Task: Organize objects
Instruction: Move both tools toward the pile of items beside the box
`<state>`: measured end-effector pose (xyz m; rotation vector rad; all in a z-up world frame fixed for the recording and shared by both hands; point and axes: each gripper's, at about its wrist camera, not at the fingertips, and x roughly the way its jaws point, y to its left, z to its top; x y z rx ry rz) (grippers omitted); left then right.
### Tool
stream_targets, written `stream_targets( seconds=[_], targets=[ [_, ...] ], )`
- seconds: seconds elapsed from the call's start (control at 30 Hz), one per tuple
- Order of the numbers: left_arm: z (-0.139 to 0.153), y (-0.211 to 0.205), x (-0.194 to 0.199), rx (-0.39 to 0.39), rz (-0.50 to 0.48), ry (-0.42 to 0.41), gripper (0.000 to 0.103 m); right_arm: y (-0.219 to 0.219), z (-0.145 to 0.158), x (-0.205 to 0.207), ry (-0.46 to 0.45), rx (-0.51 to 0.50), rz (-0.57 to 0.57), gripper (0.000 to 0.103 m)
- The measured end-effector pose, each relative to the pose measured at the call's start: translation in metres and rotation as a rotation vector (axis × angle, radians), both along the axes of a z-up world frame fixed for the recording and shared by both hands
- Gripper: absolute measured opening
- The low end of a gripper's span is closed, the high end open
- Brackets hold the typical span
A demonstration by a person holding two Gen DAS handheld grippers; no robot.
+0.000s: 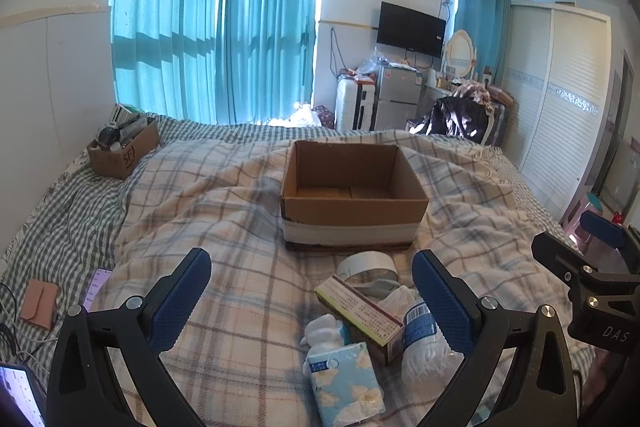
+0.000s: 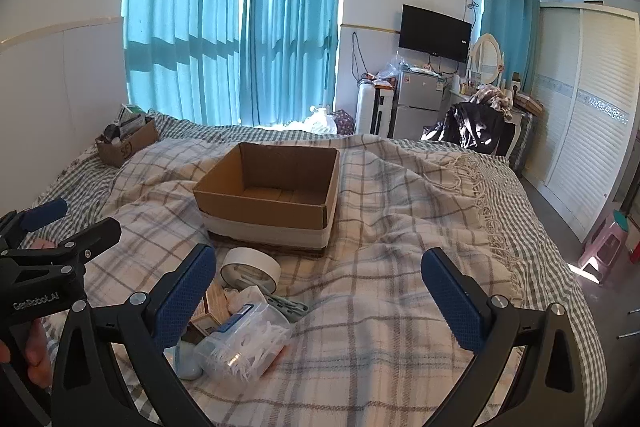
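An open, empty cardboard box (image 1: 352,183) (image 2: 272,195) sits on the plaid blanket in mid-bed. In front of it lies a small pile: a white tape roll (image 1: 370,265) (image 2: 252,267), a long carton (image 1: 358,311), a floral tissue pack (image 1: 346,385), a clear plastic tub of white picks (image 1: 424,343) (image 2: 248,341) and a white soft item (image 1: 324,327). My left gripper (image 1: 312,301) is open, hovering over the pile. My right gripper (image 2: 320,295) is open and empty, just right of the pile; it shows in the left wrist view (image 1: 592,259).
A second cardboard box (image 1: 124,145) full of items stands at the far left of the bed. A phone (image 1: 96,285) and pink wallet (image 1: 40,305) lie at the left edge. Wardrobe (image 2: 584,107), fridge (image 2: 416,103) and a pink stool (image 2: 604,247) stand beyond the bed.
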<state>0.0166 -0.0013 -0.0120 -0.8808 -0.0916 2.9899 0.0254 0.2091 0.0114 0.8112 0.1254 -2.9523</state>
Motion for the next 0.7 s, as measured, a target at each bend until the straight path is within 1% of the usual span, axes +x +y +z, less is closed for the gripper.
stream_targets(
  seconds=[0.23, 0.33, 0.43, 0.5, 0.53, 0.7],
  targets=[
    [-0.027, -0.006, -0.007, -0.022, 0.033, -0.095, 0.102, -0.003, -0.018, -0.002, -0.046, 0.009, 0.015, 0.103],
    [-0.045, -0.007, -0.009, -0.016, 0.034, -0.155, 0.102, -0.003, -0.026, -0.005, -0.064, 0.008, 0.016, 0.103],
    [-0.063, 0.0, -0.01, -0.017, 0.007, -0.22, 0.101, -0.001, -0.032, -0.007, -0.081, 0.003, 0.015, 0.103],
    [-0.075, 0.006, -0.01, -0.019, -0.013, -0.253, 0.096, 0.0, -0.036, -0.009, -0.093, 0.003, 0.014, 0.103],
    [-0.079, 0.01, -0.009, -0.02, -0.025, -0.268, 0.095, 0.0, -0.037, -0.009, -0.097, 0.004, 0.013, 0.103],
    [-0.087, 0.029, -0.006, -0.027, -0.107, -0.298, 0.095, 0.0, -0.045, -0.012, -0.12, 0.003, 0.01, 0.103]
  ],
)
